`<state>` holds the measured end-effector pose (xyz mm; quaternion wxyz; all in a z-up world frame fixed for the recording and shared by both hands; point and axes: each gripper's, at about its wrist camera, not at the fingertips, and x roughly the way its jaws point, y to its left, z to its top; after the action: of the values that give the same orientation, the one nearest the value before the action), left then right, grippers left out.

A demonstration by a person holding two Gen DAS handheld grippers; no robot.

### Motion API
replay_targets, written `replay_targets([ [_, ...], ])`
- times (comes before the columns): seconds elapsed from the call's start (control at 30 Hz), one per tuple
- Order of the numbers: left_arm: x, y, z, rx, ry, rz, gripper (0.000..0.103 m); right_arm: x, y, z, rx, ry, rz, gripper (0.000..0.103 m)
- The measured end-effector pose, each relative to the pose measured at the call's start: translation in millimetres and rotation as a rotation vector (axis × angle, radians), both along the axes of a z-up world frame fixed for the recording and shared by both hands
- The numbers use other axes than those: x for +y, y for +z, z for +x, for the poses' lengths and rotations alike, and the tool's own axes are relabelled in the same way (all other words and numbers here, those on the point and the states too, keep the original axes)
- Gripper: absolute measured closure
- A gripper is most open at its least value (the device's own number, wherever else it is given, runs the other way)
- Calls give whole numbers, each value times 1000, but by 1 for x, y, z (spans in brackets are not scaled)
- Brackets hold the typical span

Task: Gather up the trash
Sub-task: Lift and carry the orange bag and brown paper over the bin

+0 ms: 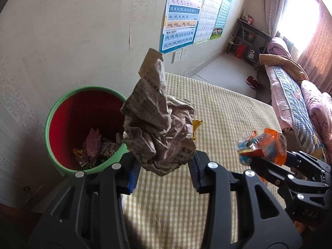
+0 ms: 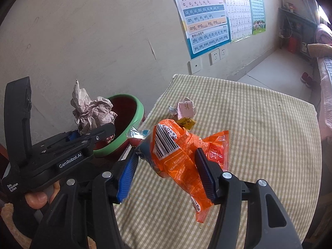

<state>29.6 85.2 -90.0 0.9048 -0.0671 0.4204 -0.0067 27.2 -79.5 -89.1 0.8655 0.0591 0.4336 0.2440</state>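
Table (image 2: 259,145): a checked cloth is spread over it; it fills the centre and right of both views, and two small scraps are left on it.
Bin (image 1: 62,112): green rim, red inside, seen at the left of the left-wrist view, just beside the table edge; scraps are already lying at its bottom.
Step in hand: both pieces of trash are judged to be on the way to the bin; neither is yet over its mouth.
Crumpled paper (image 1: 157,124): held aloft at the centre of the left-wrist view, partly in front of the bin rim.
Left gripper (image 1: 164,170): closed partway on the crumpled paper, both blue pads pressed to its lower end.
Orange wrapper (image 2: 182,155): held above the table at the centre of the right-wrist view.
Right gripper (image 2: 168,172): clamped on the orange wrapper, jaws about half apart.
Next move: each load is to be carried left over the bin mouth, then the jaws opened; the paper is nearer.
Pink scrap (image 2: 185,109) and yellow scrap (image 2: 186,122): lying near the table's far left edge, still to be collected.
Writing: "GenRobot.AI" and "Data Acquisition System" are read on the left gripper; pinyin rows such as "an en in un" and "ang eng ing ong" on the wall poster (image 2: 204,18); a barcode is printed on the orange wrapper.
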Motion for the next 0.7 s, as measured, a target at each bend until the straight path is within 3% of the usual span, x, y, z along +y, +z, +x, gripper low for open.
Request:
replay_targets([
  [0.7, 71, -10, -1, 20, 149, 6, 64, 69, -4, 29, 42, 125, 13, 47],
])
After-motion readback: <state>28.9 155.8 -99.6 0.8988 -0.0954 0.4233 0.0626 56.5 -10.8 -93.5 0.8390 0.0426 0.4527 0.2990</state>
